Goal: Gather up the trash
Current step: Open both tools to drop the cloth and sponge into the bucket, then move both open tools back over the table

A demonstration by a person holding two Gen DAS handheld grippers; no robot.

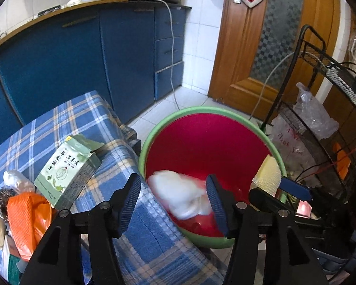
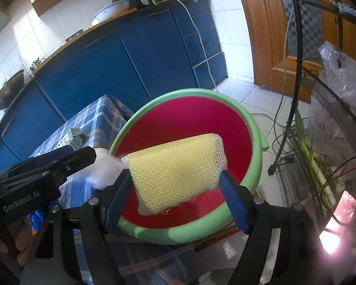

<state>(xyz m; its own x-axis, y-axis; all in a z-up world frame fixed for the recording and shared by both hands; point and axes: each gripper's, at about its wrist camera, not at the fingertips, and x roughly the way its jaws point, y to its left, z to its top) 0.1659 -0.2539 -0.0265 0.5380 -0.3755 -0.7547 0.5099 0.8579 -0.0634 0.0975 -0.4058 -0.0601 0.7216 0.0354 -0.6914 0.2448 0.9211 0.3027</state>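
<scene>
A round basin, green rim (image 1: pixel 201 109) and red inside, stands beside the table, its rim (image 2: pixel 189 93) filling the middle of the right wrist view. My left gripper (image 1: pixel 174 197) hangs open over its near edge. A blurred white wad (image 1: pixel 180 197) lies between the fingers, clear of the left pad (image 1: pixel 131 193). My right gripper (image 2: pixel 175 175) is shut on a yellow sponge in white mesh (image 2: pixel 175 171), held tilted above the basin; the same sponge (image 1: pixel 268 173) shows at the right of the left wrist view. The left gripper's body (image 2: pixel 59 163) reaches in from the left with the white wad (image 2: pixel 104 168) at its tip.
The blue plaid tablecloth (image 1: pixel 154 237) carries a green box (image 1: pixel 66 168), an orange mesh and bag (image 1: pixel 26 213), a steel scourer (image 1: pixel 3 199) and a clear wrapper (image 1: pixel 16 180). Blue cabinets (image 1: pixel 83 66) stand behind. A black wire rack (image 1: pixel 320 76) with plastic bags stands at right by a wooden door (image 1: pixel 239 54).
</scene>
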